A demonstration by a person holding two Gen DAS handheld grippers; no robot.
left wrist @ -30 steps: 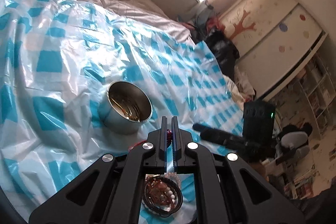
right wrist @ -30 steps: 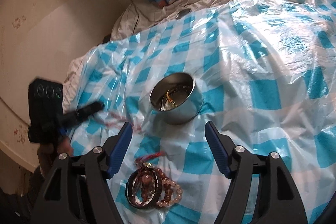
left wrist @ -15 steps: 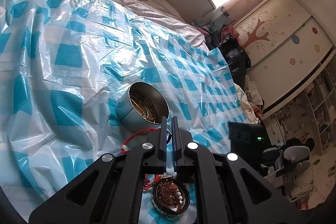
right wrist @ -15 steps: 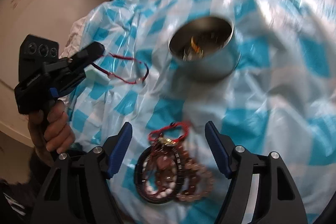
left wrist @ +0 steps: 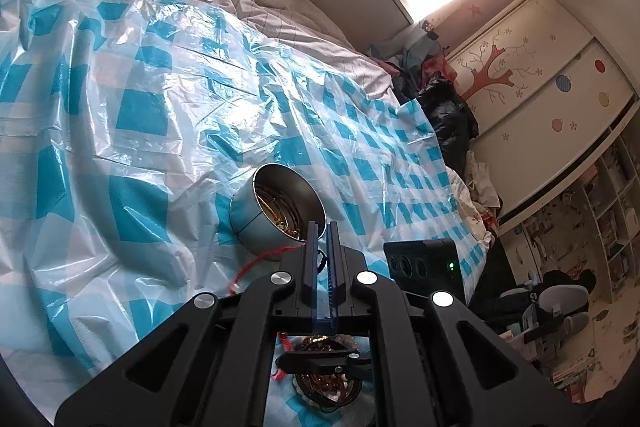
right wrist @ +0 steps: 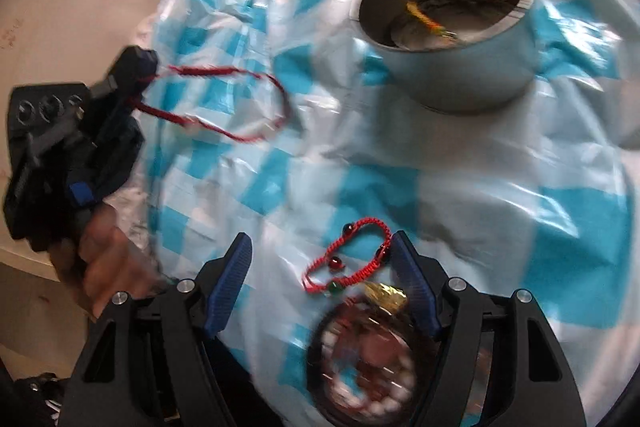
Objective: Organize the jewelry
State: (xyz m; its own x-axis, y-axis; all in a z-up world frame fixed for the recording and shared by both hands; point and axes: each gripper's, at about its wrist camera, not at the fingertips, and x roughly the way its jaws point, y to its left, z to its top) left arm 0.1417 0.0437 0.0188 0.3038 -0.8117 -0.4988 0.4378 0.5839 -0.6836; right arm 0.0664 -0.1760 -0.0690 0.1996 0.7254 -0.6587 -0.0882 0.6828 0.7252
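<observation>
Clearly, red cord (right wrist: 224, 99) pinched between left jaws.

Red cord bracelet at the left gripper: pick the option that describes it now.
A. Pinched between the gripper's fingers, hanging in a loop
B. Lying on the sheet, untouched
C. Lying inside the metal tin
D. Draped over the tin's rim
A: the left gripper is shut on the red cord bracelet, which hangs as a loop, short of the metal tin.

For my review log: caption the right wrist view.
Open right gripper over red beaded bracelet; left gripper holds red cord.
</observation>
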